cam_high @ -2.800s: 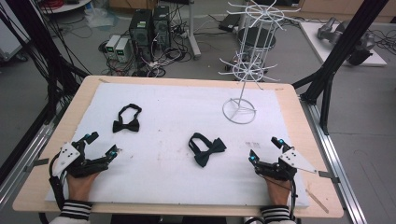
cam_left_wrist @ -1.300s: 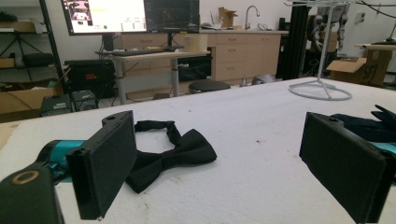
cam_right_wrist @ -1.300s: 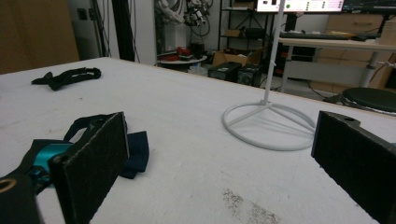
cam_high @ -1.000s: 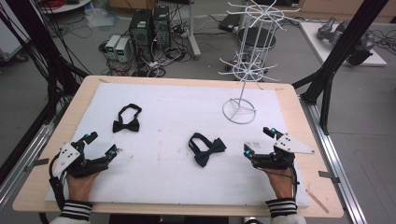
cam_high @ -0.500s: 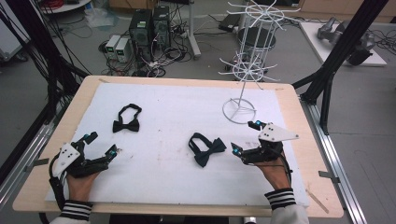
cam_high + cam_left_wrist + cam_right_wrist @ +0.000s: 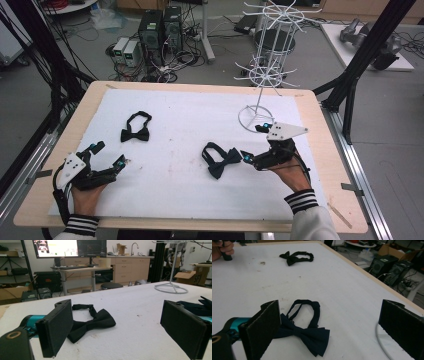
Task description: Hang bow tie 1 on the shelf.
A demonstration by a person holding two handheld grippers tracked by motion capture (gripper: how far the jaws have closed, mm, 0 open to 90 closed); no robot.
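right gripper [image 6: 254,141] jaws apart, beside bow tie [image 6: 221,158] | left gripper [image 6: 107,153] jaws apart | no legible writing

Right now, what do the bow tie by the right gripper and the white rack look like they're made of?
The bow tie looks like dark matte woven fabric: soft folds, no shine, a limp strap loop. The rack seems thin metal wire with a white coating, though the coating type is unclear.

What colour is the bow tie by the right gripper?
Dark navy bow tie, best seen in the right gripper view.

A lab: computer towers [image 6: 160,30], monitors [image 6: 70,247], cabling.
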